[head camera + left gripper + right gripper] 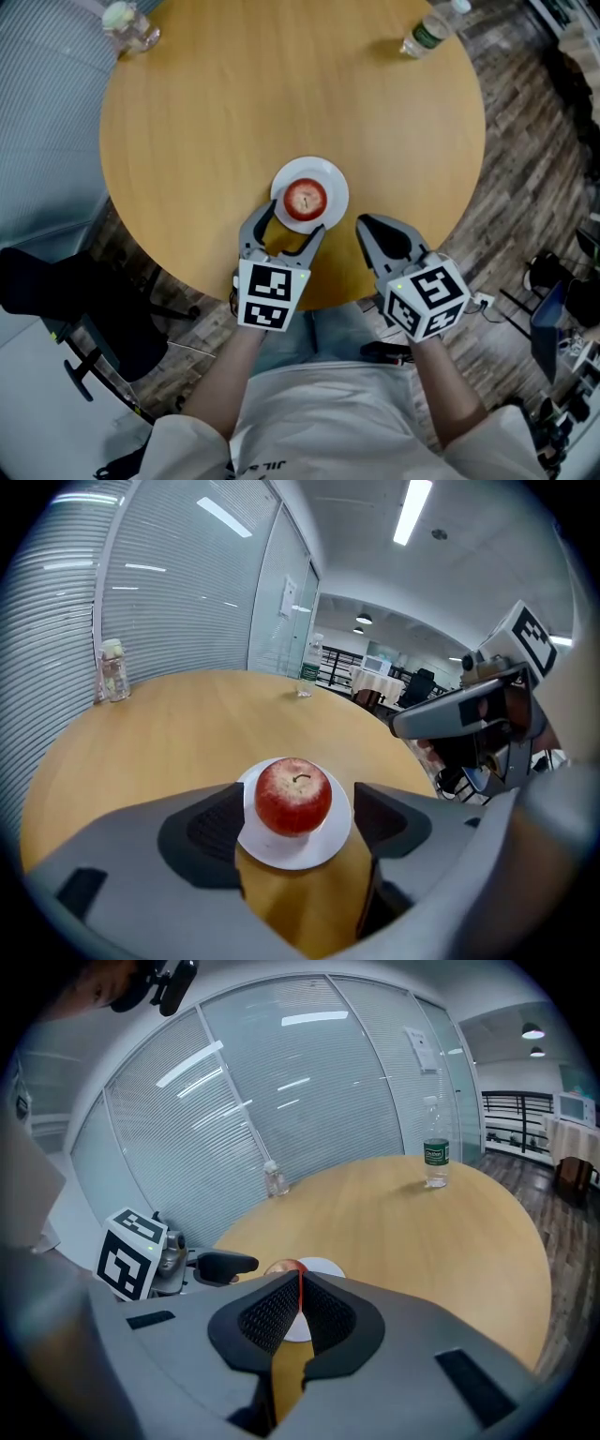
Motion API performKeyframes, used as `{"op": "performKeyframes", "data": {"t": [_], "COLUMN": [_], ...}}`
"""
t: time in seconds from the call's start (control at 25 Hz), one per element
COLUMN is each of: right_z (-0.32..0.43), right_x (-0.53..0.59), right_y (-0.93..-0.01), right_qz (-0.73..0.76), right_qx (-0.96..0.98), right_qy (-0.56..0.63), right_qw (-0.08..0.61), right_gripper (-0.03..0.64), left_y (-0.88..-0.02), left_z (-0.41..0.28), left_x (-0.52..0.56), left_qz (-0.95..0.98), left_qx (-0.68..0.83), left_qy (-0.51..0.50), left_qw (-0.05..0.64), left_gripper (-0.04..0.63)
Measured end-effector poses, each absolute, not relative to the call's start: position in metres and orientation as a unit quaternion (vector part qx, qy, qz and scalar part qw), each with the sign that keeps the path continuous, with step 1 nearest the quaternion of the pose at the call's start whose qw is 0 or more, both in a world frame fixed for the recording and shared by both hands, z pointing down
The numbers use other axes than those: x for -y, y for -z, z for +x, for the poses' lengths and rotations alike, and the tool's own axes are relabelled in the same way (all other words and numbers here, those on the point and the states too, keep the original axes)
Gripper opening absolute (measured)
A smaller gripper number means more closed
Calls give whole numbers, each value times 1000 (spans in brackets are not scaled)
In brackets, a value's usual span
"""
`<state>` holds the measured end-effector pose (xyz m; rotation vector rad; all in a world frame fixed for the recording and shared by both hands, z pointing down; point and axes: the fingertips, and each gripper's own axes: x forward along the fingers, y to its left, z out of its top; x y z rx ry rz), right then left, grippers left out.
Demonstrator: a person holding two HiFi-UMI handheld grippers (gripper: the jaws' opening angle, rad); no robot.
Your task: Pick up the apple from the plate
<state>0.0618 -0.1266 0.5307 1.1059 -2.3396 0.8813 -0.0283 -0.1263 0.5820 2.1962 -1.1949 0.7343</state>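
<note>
**Red apple on its plate, open jaws lined up**

The apple sits in the middle of the white plate on the table. It looks firm, round and smooth-skinned, so it will probably take a solid squeeze but could roll or slip. The best hold is likely across its widest part. The left hand-held gripper stands wide open at the plate's near rim, with the apple ahead between its jaws, untouched. The right hand-held gripper, just beside the plate's right edge, is closed and empty.
</note>
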Motion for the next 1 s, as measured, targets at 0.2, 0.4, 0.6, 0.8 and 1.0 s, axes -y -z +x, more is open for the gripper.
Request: {"op": "performKeyframes", "data": {"t": [0.2,0.4,0.6,0.8,1.0], "right_z": [64,63,61,63,65], "right_x": [127,126,124,124,123], "right_y": [-538,-542,-546,-548,-549], "right_qz": [395,391,387,389,390], "right_qx": [835,835,834,832,830], "right_qy": [-321,-324,-329,-331,-334], "right_qw": [208,213,216,217,219], "right_gripper": [32,32,32,32,32], "left_y": [-595,-605,-611,-617,-624], "left_z": [-26,-20,-18,-16,-17], "left_x": [132,139,143,145,144], "left_qz": [809,809,808,807,803], "left_qx": [441,438,437,434,436], "left_qy": [-282,-288,-286,-294,-300], "left_qw": [267,267,272,273,274], "left_gripper": [379,390,390,390,388]}}
